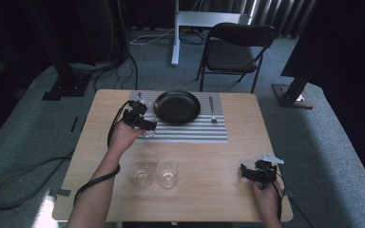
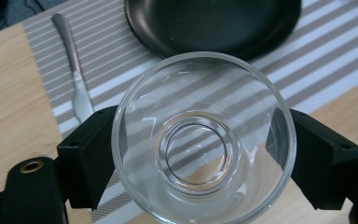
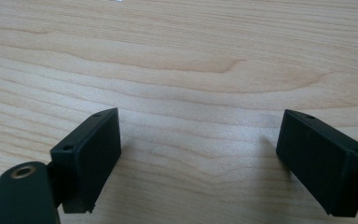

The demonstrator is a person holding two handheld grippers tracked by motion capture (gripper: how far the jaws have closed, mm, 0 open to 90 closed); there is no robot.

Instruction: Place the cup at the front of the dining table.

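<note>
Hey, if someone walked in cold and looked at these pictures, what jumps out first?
First, the clear glass clamped in the left tongs, over the striped placemat near the black plate. Next, two more glasses side by side on the wooden table, and the right tongs open over bare wood.

Bare forearms; each hand carries a black gripper, the left gripper (image 1: pixel 145 124) and right gripper (image 1: pixel 247 172), with trailing black cables and apparently screw-fastened block jaws.

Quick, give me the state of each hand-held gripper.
Left hand-held gripper: shut on a clear glass.
Right hand-held gripper: open, holding nothing.
</note>
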